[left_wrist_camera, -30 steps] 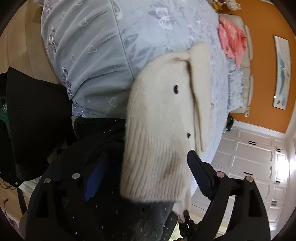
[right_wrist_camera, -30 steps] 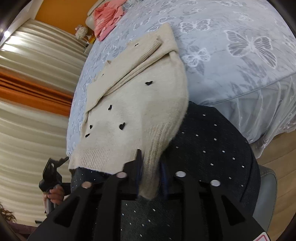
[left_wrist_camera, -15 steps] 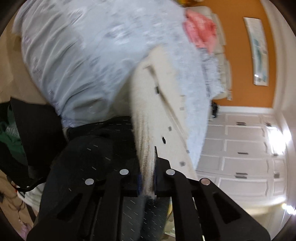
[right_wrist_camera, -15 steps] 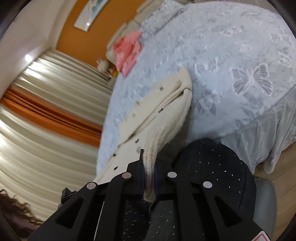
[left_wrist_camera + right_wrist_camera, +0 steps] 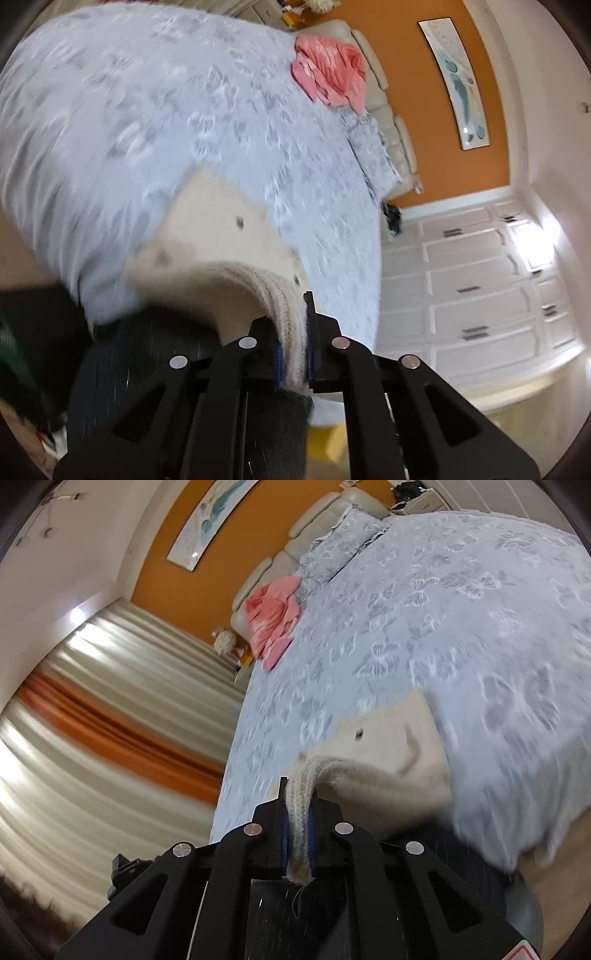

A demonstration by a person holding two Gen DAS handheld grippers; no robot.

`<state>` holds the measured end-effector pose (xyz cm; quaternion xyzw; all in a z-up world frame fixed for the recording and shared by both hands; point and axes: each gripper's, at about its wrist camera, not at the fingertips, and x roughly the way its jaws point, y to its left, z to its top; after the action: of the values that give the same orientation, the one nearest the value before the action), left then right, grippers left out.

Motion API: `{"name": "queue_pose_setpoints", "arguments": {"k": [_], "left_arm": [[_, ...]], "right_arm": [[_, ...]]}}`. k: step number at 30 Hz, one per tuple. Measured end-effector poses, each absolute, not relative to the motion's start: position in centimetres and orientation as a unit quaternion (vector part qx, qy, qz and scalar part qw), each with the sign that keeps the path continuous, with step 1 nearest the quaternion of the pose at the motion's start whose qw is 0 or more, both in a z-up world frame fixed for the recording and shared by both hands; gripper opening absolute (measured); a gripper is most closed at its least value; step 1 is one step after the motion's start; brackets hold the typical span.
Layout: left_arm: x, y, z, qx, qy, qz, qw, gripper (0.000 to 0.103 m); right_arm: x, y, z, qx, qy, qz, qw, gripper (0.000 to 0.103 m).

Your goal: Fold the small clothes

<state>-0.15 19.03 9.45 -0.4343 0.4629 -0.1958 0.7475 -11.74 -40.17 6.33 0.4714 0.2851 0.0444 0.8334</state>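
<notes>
A cream knitted cardigan (image 5: pixel 221 236) with small dark buttons lies on the near end of a bed with a grey butterfly cover (image 5: pixel 184 110). My left gripper (image 5: pixel 293 354) is shut on its ribbed hem, which curls up between the jaws. In the right wrist view the cardigan (image 5: pixel 391 746) shows as a folded cream panel, and my right gripper (image 5: pixel 298 834) is shut on the other hem corner. Both hold the hem raised above the garment, over the bed's near edge.
A pink garment (image 5: pixel 332 74) lies crumpled at the far end of the bed (image 5: pixel 461 609), next to a pillow (image 5: pixel 347 539) and beige headboard. A dark dotted seat (image 5: pixel 461 878) sits just below the grippers. Curtains (image 5: pixel 110 720) hang left; white cabinets (image 5: pixel 472 288) stand right.
Both grippers have lifted the cardigan's hem and carried it forward over the bed. The left gripper, open a second ago, has shut on the hem. The garment now looks shorter, doubled over.
</notes>
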Motion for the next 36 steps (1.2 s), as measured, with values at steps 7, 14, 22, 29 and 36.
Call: {"name": "queue_pose_setpoints", "arguments": {"k": [7,14,22,29,36], "left_arm": [[13.2,14.0,1.9,-0.385,0.486,-0.111,0.776,0.008],[20.2,12.0,-5.2,-0.394,0.517,-0.044,0.758,0.009],[22.7,12.5,-8.7,-0.403,0.547,-0.053,0.732,0.046],[17.1,14.3,-3.4,-0.304,0.499,-0.069,0.809,0.074],[14.6,12.7,-6.3,-0.204,0.576,-0.009,0.792,0.080]], "right_arm": [[1.7,-43.4,-2.4,0.516,0.339,0.001,0.787,0.008],[10.5,-45.0,-9.7,0.545,0.391,-0.050,0.740,0.010],[10.6,-45.8,-11.2,0.569,0.376,-0.023,0.731,0.034],[5.1,-44.2,-6.8,0.426,0.389,-0.061,0.815,0.061],[2.6,-39.4,-8.9,0.319,0.492,-0.081,0.806,0.062]]}}
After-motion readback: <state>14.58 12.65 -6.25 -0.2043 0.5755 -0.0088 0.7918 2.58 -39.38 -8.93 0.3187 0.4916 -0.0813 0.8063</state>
